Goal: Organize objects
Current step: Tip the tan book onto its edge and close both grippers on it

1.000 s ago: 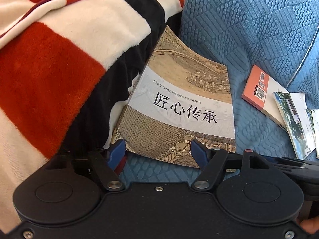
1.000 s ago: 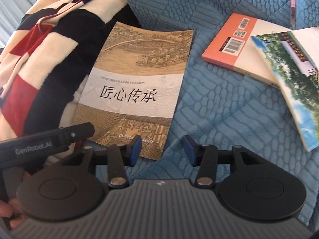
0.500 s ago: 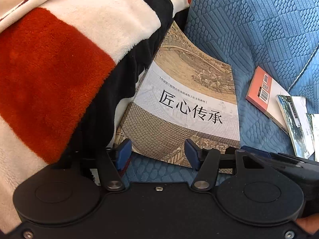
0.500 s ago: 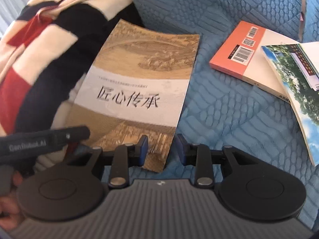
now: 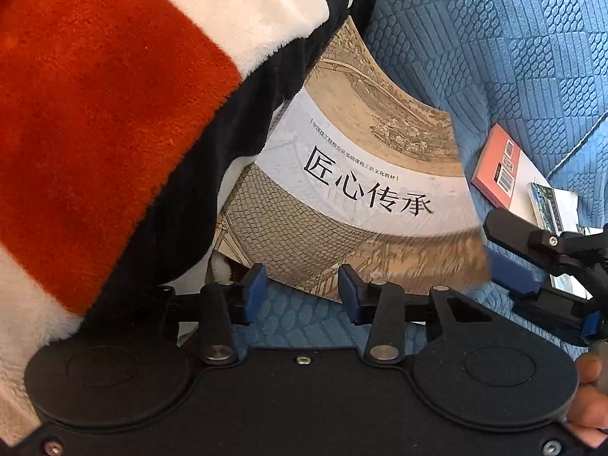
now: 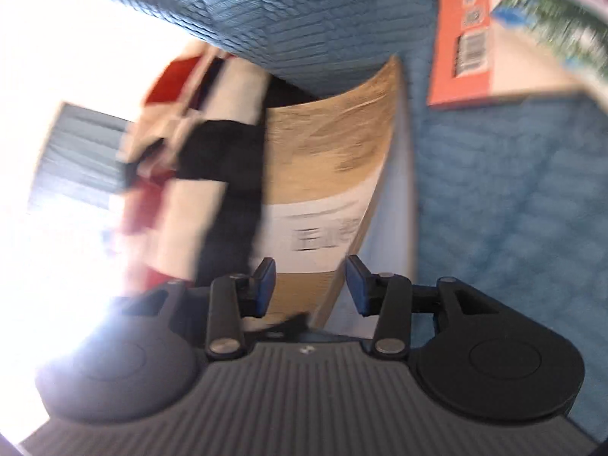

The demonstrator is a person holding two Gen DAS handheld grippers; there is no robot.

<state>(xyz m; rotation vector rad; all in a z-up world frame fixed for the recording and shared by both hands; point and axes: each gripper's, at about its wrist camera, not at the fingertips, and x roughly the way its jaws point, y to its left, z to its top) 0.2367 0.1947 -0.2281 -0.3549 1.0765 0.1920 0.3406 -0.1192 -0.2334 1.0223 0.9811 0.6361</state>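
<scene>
Blue fingers closing, book edge between

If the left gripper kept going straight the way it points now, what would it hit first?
Most likely the near bottom edge of the tan book, which lies just ahead of the left gripper between its closing jaws, not yet pinched. Below that edge is the blue quilted cover; depth is uncertain.

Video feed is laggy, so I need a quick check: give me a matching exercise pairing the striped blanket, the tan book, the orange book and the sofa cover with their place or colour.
Things:
1. striped blanket
2. tan book
3. orange book
4. sofa cover

Descriptions:
A. blue, textured
B. barcodes facing up
C. red, white and black
D. left edge under the blanket

Pairs: 1-C, 2-D, 3-B, 4-A
</scene>
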